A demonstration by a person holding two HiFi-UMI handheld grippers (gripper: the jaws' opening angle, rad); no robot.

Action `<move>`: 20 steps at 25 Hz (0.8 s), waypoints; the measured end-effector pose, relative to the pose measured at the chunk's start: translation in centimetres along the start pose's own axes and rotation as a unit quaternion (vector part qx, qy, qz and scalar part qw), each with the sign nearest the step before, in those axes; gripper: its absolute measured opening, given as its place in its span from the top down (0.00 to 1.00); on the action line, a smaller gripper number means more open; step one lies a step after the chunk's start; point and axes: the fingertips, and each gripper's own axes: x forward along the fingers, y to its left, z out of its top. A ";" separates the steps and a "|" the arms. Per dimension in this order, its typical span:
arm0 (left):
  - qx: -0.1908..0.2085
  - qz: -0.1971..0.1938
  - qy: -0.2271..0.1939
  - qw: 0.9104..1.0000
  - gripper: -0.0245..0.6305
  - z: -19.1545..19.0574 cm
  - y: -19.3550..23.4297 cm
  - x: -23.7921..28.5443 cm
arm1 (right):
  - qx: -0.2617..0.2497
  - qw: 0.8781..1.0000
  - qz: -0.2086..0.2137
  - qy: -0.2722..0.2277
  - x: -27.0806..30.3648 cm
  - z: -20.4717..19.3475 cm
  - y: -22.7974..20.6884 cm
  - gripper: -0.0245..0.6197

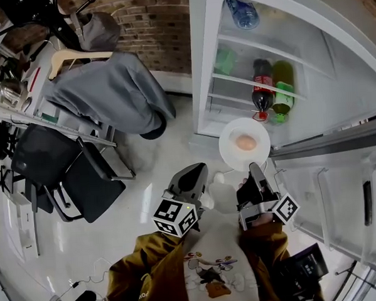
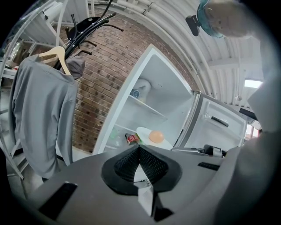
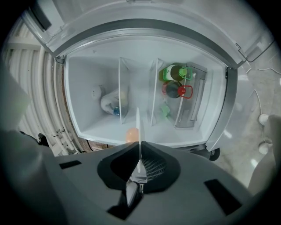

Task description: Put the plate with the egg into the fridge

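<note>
Carrying is the step in hand: the right gripper (image 1: 255, 176) has its jaws clamped on the near rim of the plate (image 1: 229, 152), holding it roughly level just in front of the open fridge (image 1: 202, 64), not yet inside. The egg (image 1: 245, 142) lies loose near the plate's middle. In the right gripper view the plate shows edge-on between the jaws, with the egg just left of it and the fridge cavity beyond. The left gripper (image 1: 196, 176) sits near the person's body, left of the right one, jaws together and empty (it has no part in the hold). The door (image 1: 347, 189) stands wide open at the right, so the way in looks free. A shelf (image 1: 238, 81) carries two bottles (image 1: 262, 89) at its right end and seems bare toward the left. The next move, as I judge it, calls for pushing the plate far into the cavity, left of the bottles, keeping it flat so the egg does not roll, lowering it until it rests on a shelf, and only then parting the jaws and backing out.
</note>
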 end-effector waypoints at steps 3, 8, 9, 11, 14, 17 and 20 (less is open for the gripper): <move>0.004 0.001 -0.002 1.000 0.95 0.6 0.0 0.7 | 0.001 1.000 0.005 0.004 0.8 0.4 0.4 0.93; 0.007 0.003 -0.002 1.000 0.95 0.6 0.0 2.2 | 0.008 1.000 -0.002 0.012 1.5 1.1 -0.1 0.93; 0.007 0.004 -0.001 1.000 0.95 0.5 -0.1 2.4 | 0.011 1.000 -0.004 0.012 1.5 1.3 -0.2 0.93; 0.007 0.009 -0.002 1.000 0.95 0.5 0.0 2.6 | 0.012 1.000 -0.008 0.015 1.6 1.5 -0.4 0.93; -0.001 0.017 -0.007 1.000 0.95 0.7 0.0 2.7 | 0.007 1.000 -0.008 0.020 2.1 1.8 -0.1 0.93; 0.003 0.022 -0.011 1.000 0.95 1.0 -0.5 2.9 | 0.008 1.000 -0.008 0.023 2.2 2.1 0.1 0.93; 0.006 0.029 -0.016 0.999 0.95 1.5 -0.6 3.2 | 0.009 0.999 -0.013 0.029 2.5 2.4 0.0 0.93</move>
